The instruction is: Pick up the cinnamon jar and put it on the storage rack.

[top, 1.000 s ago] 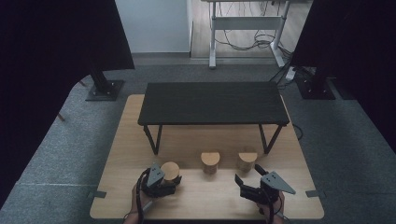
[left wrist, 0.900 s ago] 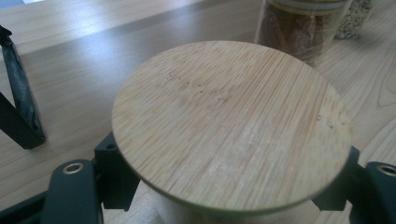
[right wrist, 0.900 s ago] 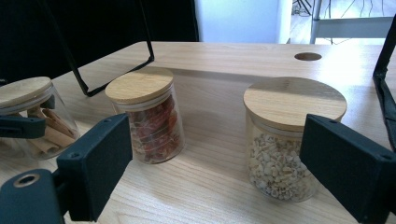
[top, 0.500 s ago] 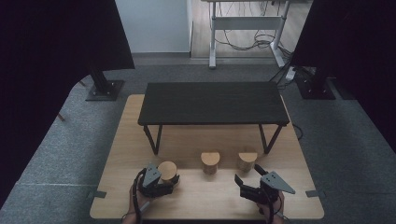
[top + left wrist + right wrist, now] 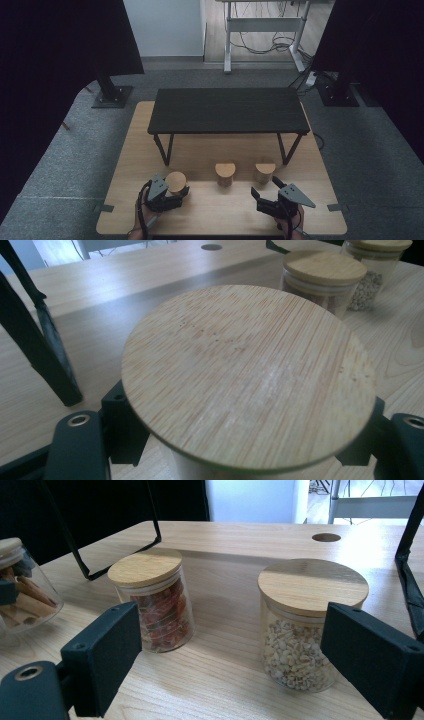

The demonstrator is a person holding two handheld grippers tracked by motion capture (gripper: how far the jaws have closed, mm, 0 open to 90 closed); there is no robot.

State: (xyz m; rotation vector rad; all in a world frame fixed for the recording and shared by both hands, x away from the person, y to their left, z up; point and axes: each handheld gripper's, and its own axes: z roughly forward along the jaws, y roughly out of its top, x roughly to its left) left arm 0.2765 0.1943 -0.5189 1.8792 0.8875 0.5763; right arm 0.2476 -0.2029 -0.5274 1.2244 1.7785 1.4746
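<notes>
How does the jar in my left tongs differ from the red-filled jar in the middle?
The left jar sits between the left tongs; the middle jar stands free on the wooden table. The left jar holds brown sticks; the middle jar holds red pieces. Both are clear glass with round bamboo lids.

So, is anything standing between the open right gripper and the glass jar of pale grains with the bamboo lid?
Nothing visible does: the right gripper faces the bamboo-lidded glass jar of pale grains across bare wooden tabletop, jaws apart.

The left tool (image 5: 172, 192) grips a wooden-lidded jar (image 5: 175, 181); two more jars (image 5: 225, 174) stand beside it.
</notes>
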